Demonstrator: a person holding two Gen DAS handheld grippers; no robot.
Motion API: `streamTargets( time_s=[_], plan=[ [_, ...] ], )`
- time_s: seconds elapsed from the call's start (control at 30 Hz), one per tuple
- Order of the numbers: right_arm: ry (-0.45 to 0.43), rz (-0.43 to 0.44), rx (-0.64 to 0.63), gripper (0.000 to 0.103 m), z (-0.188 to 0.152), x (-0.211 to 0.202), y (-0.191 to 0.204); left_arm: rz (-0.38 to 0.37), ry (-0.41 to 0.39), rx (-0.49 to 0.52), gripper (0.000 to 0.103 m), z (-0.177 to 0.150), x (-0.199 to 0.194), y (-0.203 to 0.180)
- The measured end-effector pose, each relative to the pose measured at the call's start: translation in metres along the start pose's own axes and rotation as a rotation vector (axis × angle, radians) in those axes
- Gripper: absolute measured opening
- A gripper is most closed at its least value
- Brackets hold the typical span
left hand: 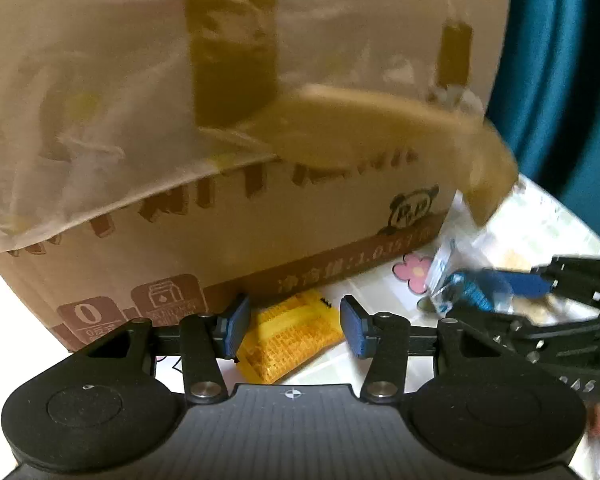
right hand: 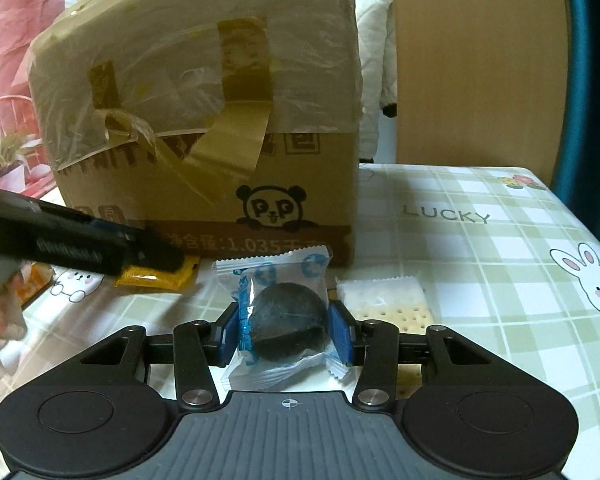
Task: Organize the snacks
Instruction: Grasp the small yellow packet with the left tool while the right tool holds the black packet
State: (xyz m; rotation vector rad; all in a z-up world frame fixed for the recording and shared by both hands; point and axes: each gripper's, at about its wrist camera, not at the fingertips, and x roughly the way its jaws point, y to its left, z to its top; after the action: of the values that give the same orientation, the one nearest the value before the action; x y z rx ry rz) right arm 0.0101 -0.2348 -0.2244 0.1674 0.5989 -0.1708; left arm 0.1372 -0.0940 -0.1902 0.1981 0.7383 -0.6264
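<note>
Right gripper (right hand: 286, 334) clamps the clear-wrapped dark cookie (right hand: 286, 320) just above the checked tablecloth (right hand: 480, 248), in front of the taped cardboard box (right hand: 204, 120). Left gripper (left hand: 294, 328) hangs part-open and empty, fingers either side of the yellow snack packet (left hand: 288, 336) lying by the box.

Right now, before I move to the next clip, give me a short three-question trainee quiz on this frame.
1. True or false: the right gripper is shut on the dark cookie packet.
2. What lies between the left gripper's pads? A) yellow snack packet B) cracker packet C) nothing
3. Which printed animal is on the cardboard box?

Key: 1 true; 2 A; 3 a panda.
</note>
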Motion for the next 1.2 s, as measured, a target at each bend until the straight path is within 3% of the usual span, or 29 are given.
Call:
streamTargets(
  time_s=[0.27,0.4,0.8,0.9,1.2],
  plan=[
    [0.0,0.009,0.011,0.043,0.0,0.0,-0.001,-0.064,0.053,-0.105,0.052,-0.014,-0.008,0.012],
    [0.001,0.012,0.01,0.043,-0.001,0.0,0.001,-0.088,0.059,-0.106,0.052,-0.025,-0.019,0.01],
    [0.006,0.017,0.005,0.044,-0.002,0.001,0.003,0.042,0.044,0.0,0.052,-0.02,-0.001,-0.019],
    [0.007,0.018,0.002,0.044,-0.002,0.001,0.003,0.037,0.044,0.0,0.04,-0.019,0.0,-0.023],
    [0.023,0.029,-0.043,0.045,-0.003,0.003,0.011,0.055,0.024,-0.092,0.039,-0.047,-0.03,-0.012]
  ],
)
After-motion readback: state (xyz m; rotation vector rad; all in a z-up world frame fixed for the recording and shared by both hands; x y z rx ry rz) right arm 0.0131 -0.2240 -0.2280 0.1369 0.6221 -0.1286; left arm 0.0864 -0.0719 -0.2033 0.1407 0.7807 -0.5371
